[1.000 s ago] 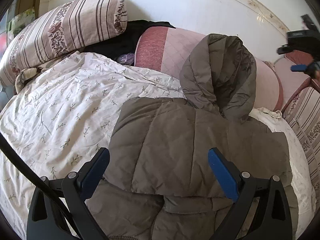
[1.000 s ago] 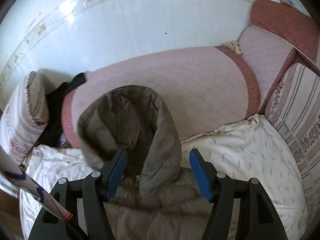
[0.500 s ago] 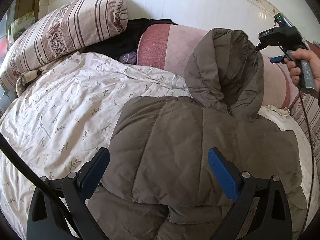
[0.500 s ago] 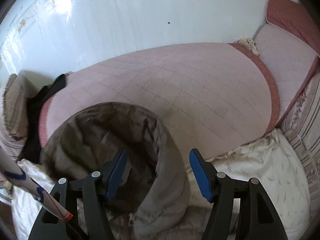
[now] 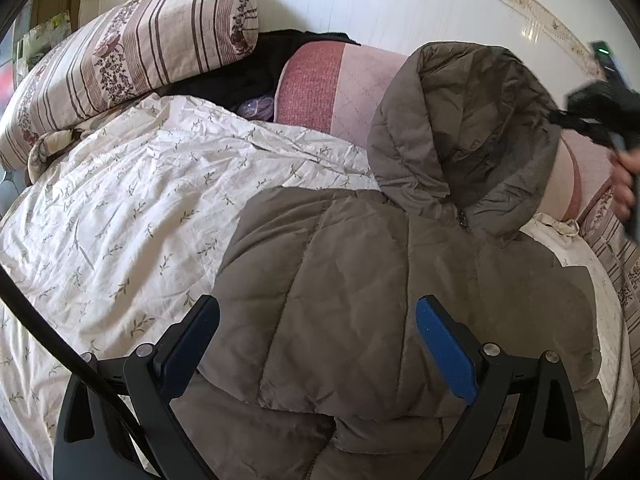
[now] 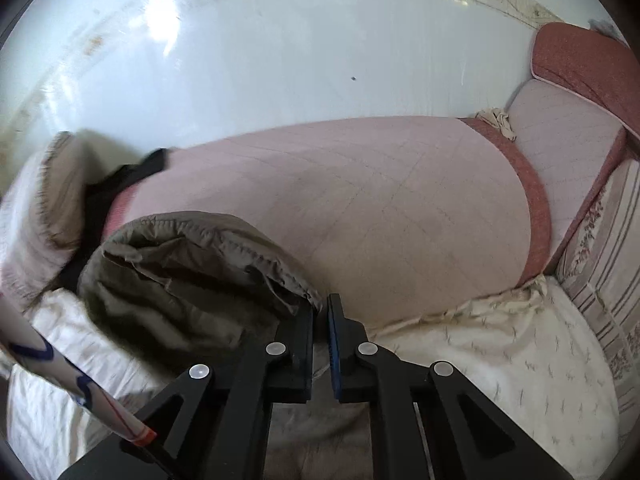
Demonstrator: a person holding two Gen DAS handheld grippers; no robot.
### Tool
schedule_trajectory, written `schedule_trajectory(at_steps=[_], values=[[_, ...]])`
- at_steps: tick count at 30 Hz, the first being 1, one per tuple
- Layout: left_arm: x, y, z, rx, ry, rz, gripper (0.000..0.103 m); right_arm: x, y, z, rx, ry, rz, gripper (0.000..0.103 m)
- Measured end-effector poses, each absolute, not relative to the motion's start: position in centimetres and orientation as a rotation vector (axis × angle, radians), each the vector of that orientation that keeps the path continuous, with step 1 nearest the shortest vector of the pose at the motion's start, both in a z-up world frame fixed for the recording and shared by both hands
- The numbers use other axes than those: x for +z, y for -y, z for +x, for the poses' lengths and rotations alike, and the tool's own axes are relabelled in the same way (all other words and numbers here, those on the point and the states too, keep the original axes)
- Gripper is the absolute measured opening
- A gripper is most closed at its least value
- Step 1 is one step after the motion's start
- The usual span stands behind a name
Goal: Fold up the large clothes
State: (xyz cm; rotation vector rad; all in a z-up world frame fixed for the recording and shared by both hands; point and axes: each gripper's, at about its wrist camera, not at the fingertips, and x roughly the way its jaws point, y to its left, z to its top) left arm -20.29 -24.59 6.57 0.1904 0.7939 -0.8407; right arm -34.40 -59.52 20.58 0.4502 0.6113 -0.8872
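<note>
The right gripper [image 6: 320,312] has just clenched on the hood [image 6: 192,264] rim, seemingly pinching it. The padded jacket's [image 5: 380,300] body lies toward the released left gripper [image 5: 316,340].

No readable text, label, brand, number or sign in either view. Blue squiggles and red line on white tube [image 6: 76,380] at near left of right wrist view: marks only, no legible letters. Patterns on striped pillow [image 5: 132,52] and sprigged sheet [image 5: 120,216]: decoration, no words.
</note>
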Motion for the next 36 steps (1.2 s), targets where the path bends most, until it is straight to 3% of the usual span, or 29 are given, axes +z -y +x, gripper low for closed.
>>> schedule_trajectory(at_steps=[7, 14, 16, 21, 25, 27, 32, 36], values=[[7.4, 23.4, -19.6, -0.835, -0.788, 0.142, 0.098, 20.2, 48.7, -41.6, -0.803, -0.53, 0.432, 0.006], [8.1, 22.5, -19.5, -0.847, -0.785, 0.085, 0.098, 14.1, 40.6, -49.2, -0.789, -0.514, 0.555, 0.005], [8.2, 22.6, -19.7, -0.867, -0.784, 0.072, 0.098, 11.8, 39.4, -50.8, -0.806, -0.512, 0.597, 0.0], [7.1, 24.2, -21.3, -0.922, -0.799, 0.105, 0.098, 6.4, 41.1, -50.4, -0.842, -0.649, 0.675, 0.0], [6.3, 25.3, -22.4, -0.926, -0.787, 0.171, 0.098, 6.9, 41.6, -51.2, -0.758, -0.589, 0.771, 0.002], [6.1, 25.4, -22.1, -0.921, -0.796, 0.166, 0.098, 8.3, 40.9, -50.9, -0.716, -0.552, 0.734, 0.009], [5.6, 25.3, -21.3, -0.927, -0.843, 0.13, 0.098, 9.1, 40.4, -48.7, -0.563, -0.485, 0.834, 0.057], [5.7, 25.2, -20.7, -0.986, -0.915, 0.05, 0.098, 8.9, 42.3, -48.0, -0.573, -0.391, 0.931, 0.069]])
